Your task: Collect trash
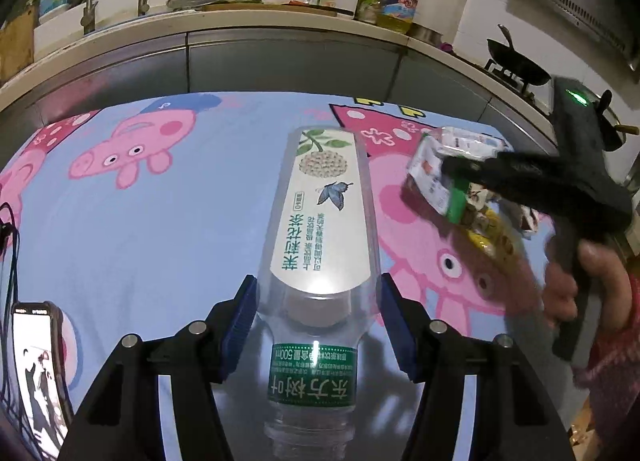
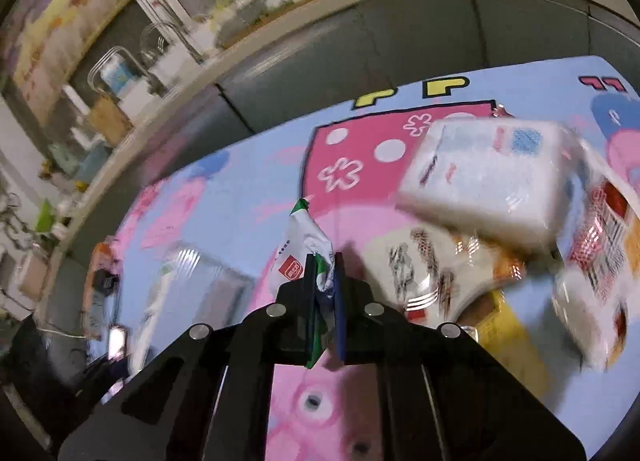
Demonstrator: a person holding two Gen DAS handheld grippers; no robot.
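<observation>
My left gripper [image 1: 316, 301] is shut on an empty clear plastic bottle [image 1: 320, 229] with a white and green label, its base pointing away from me over the cartoon tablecloth [image 1: 180, 229]. My right gripper [image 2: 323, 273] is shut on a crumpled white and green wrapper [image 2: 306, 245] and holds it above the cloth. In the left wrist view the right gripper [image 1: 452, 169] shows at the right with the wrapper [image 1: 436, 169] in it. A white tissue pack [image 2: 492, 177] and several snack wrappers [image 2: 436, 273] lie on the cloth ahead and to the right, blurred.
A phone [image 1: 38, 373] with a lit screen lies at the cloth's front left, with a black cable [image 1: 10, 233] beside it. Behind the table runs a kitchen counter [image 1: 240, 21] with a sink, taps, bottles and a wok [image 1: 516, 61] on the stove.
</observation>
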